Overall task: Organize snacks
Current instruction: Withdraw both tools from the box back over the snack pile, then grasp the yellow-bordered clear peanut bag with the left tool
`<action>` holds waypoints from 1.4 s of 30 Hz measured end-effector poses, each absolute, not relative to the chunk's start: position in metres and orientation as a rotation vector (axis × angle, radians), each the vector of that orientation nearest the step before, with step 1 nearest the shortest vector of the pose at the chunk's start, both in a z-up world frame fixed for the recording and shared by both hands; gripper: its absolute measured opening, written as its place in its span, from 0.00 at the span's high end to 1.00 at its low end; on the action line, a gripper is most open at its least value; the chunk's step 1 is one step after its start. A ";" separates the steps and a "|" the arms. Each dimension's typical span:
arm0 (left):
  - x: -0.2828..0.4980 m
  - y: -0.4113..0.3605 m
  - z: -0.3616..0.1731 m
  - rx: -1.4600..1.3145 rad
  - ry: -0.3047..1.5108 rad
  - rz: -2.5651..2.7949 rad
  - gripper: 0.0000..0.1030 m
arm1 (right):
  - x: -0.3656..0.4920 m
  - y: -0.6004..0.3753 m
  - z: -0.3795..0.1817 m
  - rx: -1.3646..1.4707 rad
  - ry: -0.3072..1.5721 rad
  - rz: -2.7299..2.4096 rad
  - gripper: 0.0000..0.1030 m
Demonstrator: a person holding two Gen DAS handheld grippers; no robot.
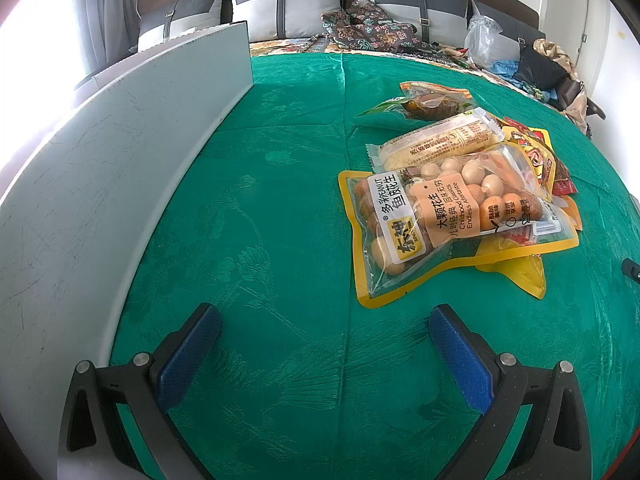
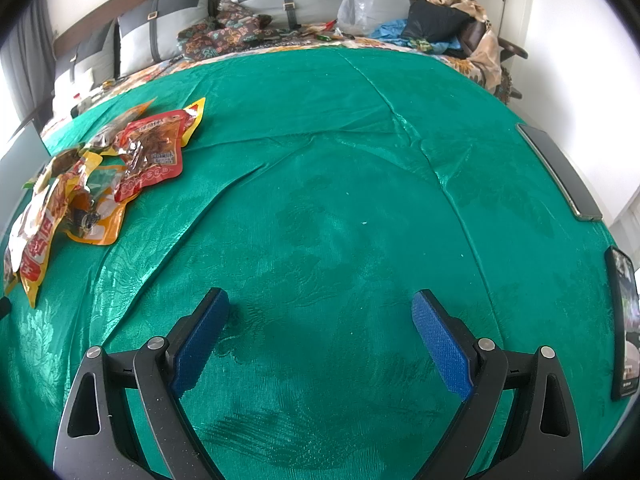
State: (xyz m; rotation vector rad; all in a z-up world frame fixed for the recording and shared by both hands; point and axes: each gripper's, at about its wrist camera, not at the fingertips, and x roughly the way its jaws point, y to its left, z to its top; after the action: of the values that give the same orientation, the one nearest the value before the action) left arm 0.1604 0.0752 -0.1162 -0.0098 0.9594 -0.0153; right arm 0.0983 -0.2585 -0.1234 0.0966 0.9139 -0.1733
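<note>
Green cloth (image 1: 280,200) covers the surface. Left gripper (image 1: 324,320) spread wide, empty, peanut bag (image 1: 440,224) topping the snack pile just far-right of it. Right gripper (image 2: 320,308) wide, empty; snack pile (image 2: 100,168) far left.

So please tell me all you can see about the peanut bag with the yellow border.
The peanut bag is a flat pouch of glossy plastic with a yellow sealed border and a clear front that shows round tan and orange coated peanuts. A white and yellow label carries Chinese text and the word PEANUT. It looks unopened. It lies on top of the snack pile on the green cloth, with a pale wrapped snack resting on its far edge.
</note>
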 end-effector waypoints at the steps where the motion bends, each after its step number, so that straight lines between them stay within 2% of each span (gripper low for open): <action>1: 0.160 0.075 -0.116 -0.010 0.959 -0.015 0.00 | 0.098 -0.259 -0.123 0.097 0.914 -0.173 0.08; 9: 0.163 0.074 -0.114 0.012 1.012 -0.027 0.00 | 0.098 -0.258 -0.123 0.097 0.914 -0.173 0.08; 14: 0.172 0.072 -0.071 -0.053 0.956 -0.149 0.01 | 0.098 -0.258 -0.123 0.096 0.914 -0.173 0.08; 19: 0.218 0.035 -0.043 0.022 0.948 -0.367 0.00 | 0.098 -0.258 -0.123 0.096 0.915 -0.173 0.07; 26: 0.262 0.018 -0.089 0.026 1.121 -0.451 0.01 | 0.099 -0.258 -0.123 0.096 0.915 -0.173 0.07; 30: 0.236 0.020 -0.086 0.067 1.149 -0.531 0.01 | 0.099 -0.258 -0.123 0.096 0.915 -0.174 0.07; 38: 0.173 0.015 -0.081 0.223 1.355 -0.753 0.01 | 0.099 -0.258 -0.123 0.096 0.915 -0.174 0.07; 42: 0.177 -0.005 -0.056 0.390 1.206 -0.705 0.01 | 0.099 -0.259 -0.123 0.096 0.915 -0.174 0.07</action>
State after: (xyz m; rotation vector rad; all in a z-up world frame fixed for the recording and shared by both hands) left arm 0.1773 -0.0052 -0.0558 0.3900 1.2063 -0.7052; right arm 0.0988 -0.2585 -0.1232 0.0957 0.9151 -0.1736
